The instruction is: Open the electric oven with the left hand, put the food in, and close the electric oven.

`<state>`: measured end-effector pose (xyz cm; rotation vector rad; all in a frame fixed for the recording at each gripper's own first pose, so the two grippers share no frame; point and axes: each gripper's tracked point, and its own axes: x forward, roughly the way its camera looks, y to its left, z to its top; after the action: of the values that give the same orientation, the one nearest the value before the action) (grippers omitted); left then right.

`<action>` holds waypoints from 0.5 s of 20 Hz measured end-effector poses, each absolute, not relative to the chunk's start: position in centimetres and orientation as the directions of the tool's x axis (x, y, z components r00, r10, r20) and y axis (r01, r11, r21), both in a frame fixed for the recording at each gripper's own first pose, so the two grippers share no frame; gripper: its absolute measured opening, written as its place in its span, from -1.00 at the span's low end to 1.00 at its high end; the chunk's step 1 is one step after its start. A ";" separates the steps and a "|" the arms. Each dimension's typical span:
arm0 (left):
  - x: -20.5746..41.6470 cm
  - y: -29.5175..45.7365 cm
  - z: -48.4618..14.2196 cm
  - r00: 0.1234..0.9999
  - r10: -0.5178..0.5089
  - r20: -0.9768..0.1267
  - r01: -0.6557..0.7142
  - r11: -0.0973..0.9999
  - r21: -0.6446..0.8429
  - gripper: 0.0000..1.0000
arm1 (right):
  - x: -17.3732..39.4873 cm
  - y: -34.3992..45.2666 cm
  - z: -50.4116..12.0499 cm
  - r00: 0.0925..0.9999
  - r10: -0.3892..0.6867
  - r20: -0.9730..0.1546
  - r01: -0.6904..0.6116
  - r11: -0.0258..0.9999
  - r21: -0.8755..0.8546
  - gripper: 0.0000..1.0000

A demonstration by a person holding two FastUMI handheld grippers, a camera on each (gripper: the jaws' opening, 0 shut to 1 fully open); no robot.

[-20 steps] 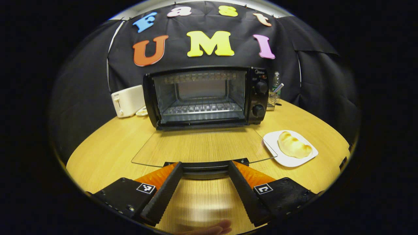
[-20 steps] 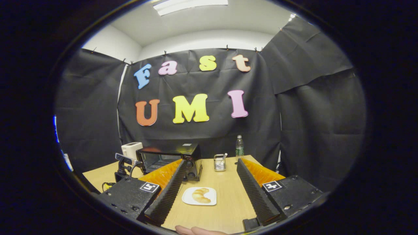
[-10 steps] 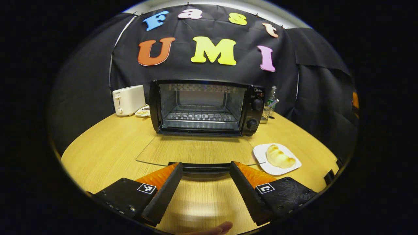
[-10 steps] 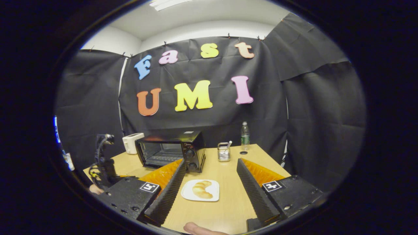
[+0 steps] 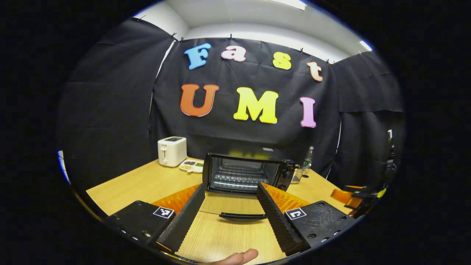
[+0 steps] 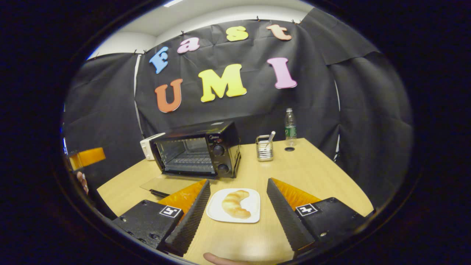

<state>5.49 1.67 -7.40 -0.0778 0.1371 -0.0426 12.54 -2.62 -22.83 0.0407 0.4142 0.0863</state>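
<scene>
The oven (image 6: 197,151) stands with its glass door (image 5: 235,209) already dropped flat ahead of the left tongs (image 5: 230,217) — open, holding nothing — while the croissant (image 6: 234,203) waits on its plate (image 6: 217,213) between the open, empty right tongs (image 6: 237,217), so loading and closing remain.

Black cloth walls (image 6: 368,110) enclose a wooden table (image 6: 312,173) beneath a white, lit ceiling (image 5: 257,18).

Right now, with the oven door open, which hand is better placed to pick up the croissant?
Right. Its open tool frames the croissant on the plate. The left tool, also open, faces the oven over the door handle.
</scene>
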 end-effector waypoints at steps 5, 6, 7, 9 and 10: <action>1.9 2.8 -2.5 1.000 -0.017 -0.024 0.016 1.000 -0.026 0.88 | 16.0 -2.1 -29.2 0.839 0.105 -0.533 -0.111 0.994 0.022 0.86; 1.2 2.8 -1.7 1.000 -0.009 -0.007 0.009 0.999 -0.035 0.87 | 16.9 -2.2 -30.6 0.820 0.096 -0.564 -0.096 0.995 0.030 0.86; 0.4 2.3 -1.3 1.000 -0.029 0.004 0.029 0.999 -0.041 0.87 | 17.2 -2.2 -31.8 0.798 0.103 -0.594 -0.104 0.994 0.034 0.86; -1.0 1.9 -0.8 0.998 -0.055 0.021 0.056 0.997 -0.050 0.87 | 17.4 -1.5 -33.8 0.752 0.125 -0.647 -0.137 0.990 0.033 0.80; -1.6 2.0 -0.7 0.998 -0.056 0.026 0.057 0.997 -0.049 0.88 | 17.6 -1.3 -34.4 0.741 0.129 -0.659 -0.148 0.989 0.028 0.89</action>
<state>-1.60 2.01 -0.66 -0.0498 -0.0244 -0.0566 17.63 -1.30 -34.35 -0.0265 0.7204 0.1519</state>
